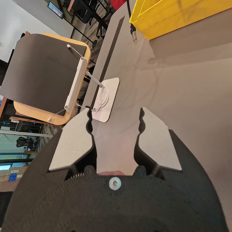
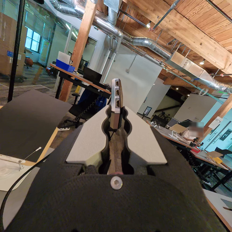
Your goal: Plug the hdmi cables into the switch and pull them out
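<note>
My right gripper [image 2: 116,109] is shut on the grey HDMI switch [image 2: 116,99] and holds it upright in the air, its three empty ports facing me. A thin black cord hangs from its lower end. My left gripper [image 1: 116,110] is open and empty above the grey table [image 1: 175,100]. A black HDMI cable [image 1: 129,11] runs down the far part of the table beside the yellow bin; its plug [image 1: 133,35] lies free on the table, well ahead of my left fingers. Another black cable [image 2: 16,183] curves along the left of the right wrist view.
A yellow bin [image 1: 175,18] stands at the table's far right. A white stand base [image 1: 109,99] holds a black board on a wooden panel [image 1: 41,74], left of my left gripper. Desks, chairs and a seated person [image 2: 188,135] are in the room beyond. Across from one pair of fingers to the other is roughly 65 centimetres.
</note>
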The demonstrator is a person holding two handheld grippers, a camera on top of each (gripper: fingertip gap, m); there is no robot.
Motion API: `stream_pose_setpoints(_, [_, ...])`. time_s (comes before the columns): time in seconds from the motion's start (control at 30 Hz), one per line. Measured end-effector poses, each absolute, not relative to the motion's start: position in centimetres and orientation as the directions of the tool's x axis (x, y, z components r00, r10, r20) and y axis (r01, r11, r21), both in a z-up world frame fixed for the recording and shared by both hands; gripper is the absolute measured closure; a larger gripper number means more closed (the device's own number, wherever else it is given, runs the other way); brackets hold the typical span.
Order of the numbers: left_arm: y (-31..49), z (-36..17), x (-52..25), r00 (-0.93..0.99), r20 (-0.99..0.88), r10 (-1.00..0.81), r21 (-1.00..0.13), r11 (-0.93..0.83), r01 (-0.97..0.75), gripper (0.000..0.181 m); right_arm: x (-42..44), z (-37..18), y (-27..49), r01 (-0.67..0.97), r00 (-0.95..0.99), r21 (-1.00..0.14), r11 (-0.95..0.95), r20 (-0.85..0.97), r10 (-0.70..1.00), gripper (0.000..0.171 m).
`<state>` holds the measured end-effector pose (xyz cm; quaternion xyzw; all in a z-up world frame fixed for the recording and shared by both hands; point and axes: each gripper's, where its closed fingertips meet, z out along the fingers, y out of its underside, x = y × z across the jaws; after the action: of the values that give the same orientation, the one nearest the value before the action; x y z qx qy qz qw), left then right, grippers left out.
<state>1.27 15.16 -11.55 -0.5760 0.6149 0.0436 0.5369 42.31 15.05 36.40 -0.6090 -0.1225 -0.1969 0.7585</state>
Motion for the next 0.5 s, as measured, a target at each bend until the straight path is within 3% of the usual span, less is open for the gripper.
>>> stream_pose_setpoints(0.17, [15.1,-11.9,1.2,0.232,-0.709,-0.666,-0.561,0.333,-0.758,0.109,42.8,35.3,14.6,0.468,0.881,-0.878,0.099,0.454,-0.133,0.156])
stream_pose_setpoints(0.27, [15.1,-12.0,1.2,0.232,-0.704,-0.671,-0.564,0.331,-0.757,0.109,43.3,30.8,15.3,0.51,0.856,-0.857,-0.066,0.514,-0.06,0.156])
stream_pose_setpoints(0.5, [15.0,-12.5,1.4,0.221,-0.699,-0.68,-0.558,0.327,-0.763,0.109,44.9,19.1,15.6,0.612,0.758,-0.694,-0.379,0.651,0.032,0.156])
